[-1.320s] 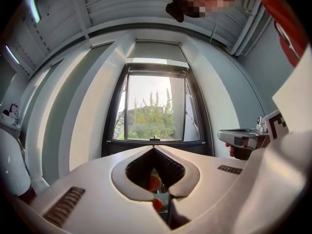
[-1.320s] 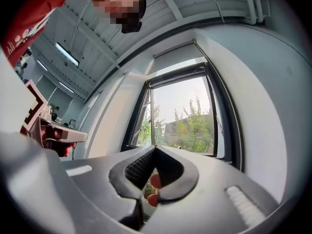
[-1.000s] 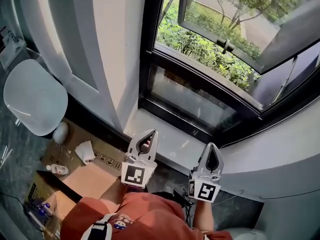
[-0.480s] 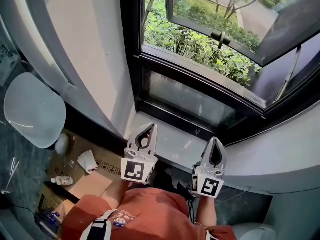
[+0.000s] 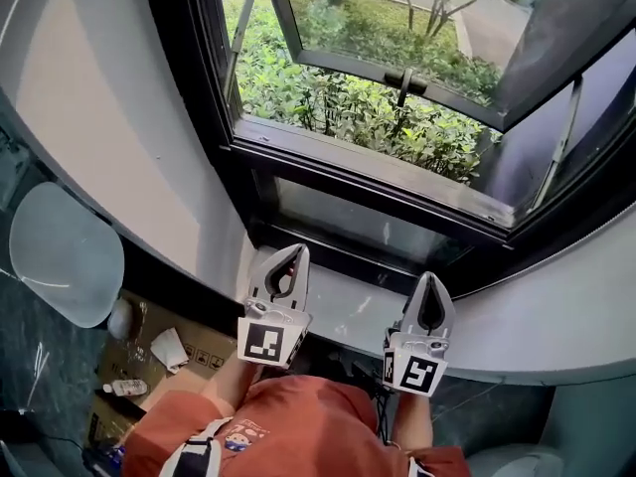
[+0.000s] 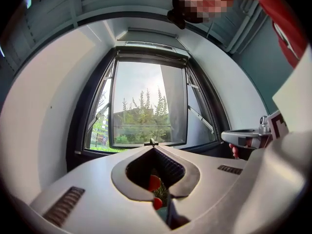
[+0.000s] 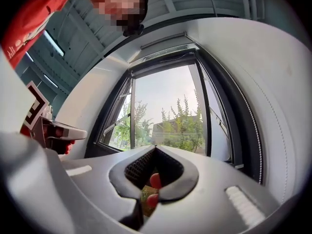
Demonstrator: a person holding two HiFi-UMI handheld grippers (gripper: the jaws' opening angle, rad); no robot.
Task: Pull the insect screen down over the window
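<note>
Head view alone shows cardboard box (image 5: 194, 368) below window (image 5: 368, 167).

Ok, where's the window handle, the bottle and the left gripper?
Window handle (image 5: 402, 78): head view, its black grip.
Bottle (image 5: 123, 388): head view, its middle.
Left gripper (image 5: 297, 250): head view, its closed tips.

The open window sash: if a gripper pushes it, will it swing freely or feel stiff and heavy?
The sash probably will not swing loosely: stay arms brace both its sides. Its large glass pane suggests it is rigid and heavy. The handle looks small, so a push there may slip off.
</note>
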